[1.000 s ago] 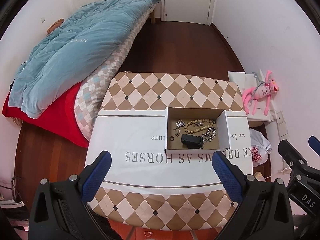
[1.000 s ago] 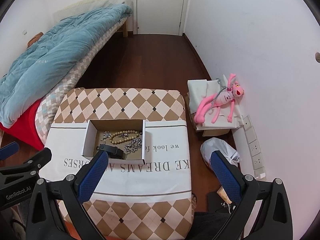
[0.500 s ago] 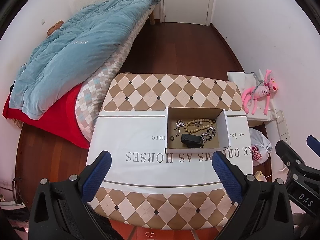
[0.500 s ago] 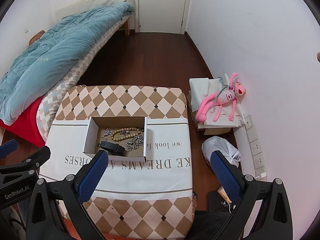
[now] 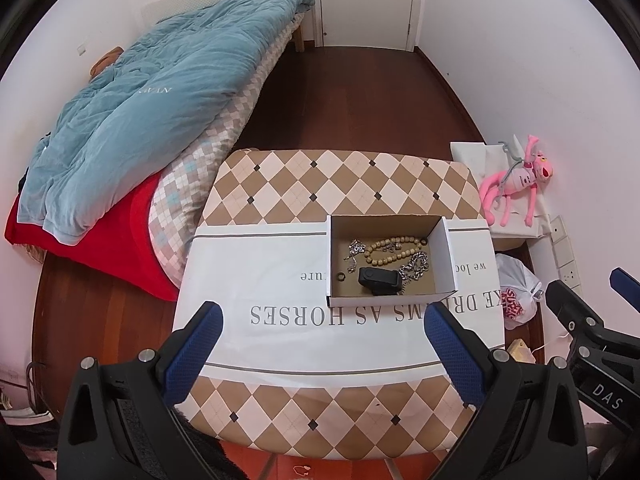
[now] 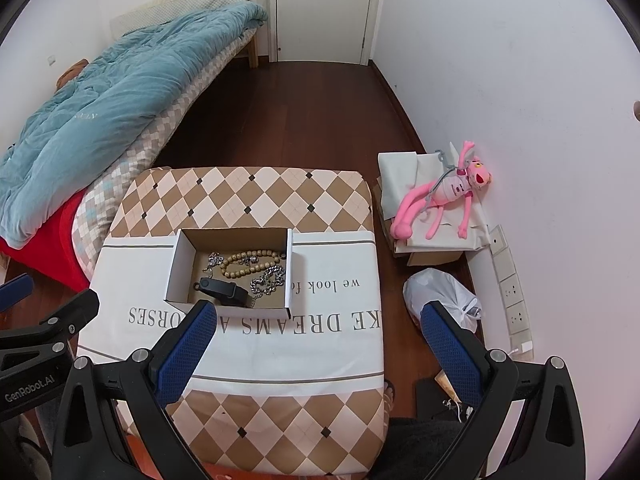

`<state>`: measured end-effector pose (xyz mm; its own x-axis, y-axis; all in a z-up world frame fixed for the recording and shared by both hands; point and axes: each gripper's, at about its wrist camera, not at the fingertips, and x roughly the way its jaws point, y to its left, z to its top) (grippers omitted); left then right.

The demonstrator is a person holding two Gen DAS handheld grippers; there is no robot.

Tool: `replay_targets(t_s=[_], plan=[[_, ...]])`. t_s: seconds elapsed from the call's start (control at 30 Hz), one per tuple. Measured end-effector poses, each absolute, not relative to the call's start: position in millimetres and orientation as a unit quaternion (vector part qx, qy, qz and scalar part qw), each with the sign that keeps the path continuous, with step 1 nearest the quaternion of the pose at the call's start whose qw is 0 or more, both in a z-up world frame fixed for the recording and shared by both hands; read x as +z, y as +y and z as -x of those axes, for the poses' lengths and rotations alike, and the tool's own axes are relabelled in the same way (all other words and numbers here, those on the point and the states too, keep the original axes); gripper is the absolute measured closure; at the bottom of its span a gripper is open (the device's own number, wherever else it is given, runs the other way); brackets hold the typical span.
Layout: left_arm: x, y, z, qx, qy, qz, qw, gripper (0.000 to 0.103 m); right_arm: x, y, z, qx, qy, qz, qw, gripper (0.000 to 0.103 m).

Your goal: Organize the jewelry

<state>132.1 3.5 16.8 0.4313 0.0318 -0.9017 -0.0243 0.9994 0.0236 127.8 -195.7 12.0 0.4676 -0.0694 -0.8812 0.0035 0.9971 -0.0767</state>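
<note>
An open cardboard box sits on the table's white cloth. Inside lie a tan bead bracelet, a silver chain, a small silver piece, a dark ring and a black band. My left gripper is open and empty, high above the table's near side. My right gripper is open and empty, above the table's near right part.
The table has a checkered cover. A bed with a blue quilt stands at the left. A pink plush toy on a carton and a white plastic bag lie on the floor at the right, by the wall.
Both grippers have drawn up and back a little from the table; the box looks slightly smaller and farther. Nothing in the box has moved.
</note>
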Motion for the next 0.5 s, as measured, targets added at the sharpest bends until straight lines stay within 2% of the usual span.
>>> replay_targets(t_s=[0.5], plan=[[17.2,3.2,-131.3,0.019,0.535,-0.003,0.845,0.000,9.7,-197.9,-125.8,-0.021,0.522,0.034,0.852,0.000]])
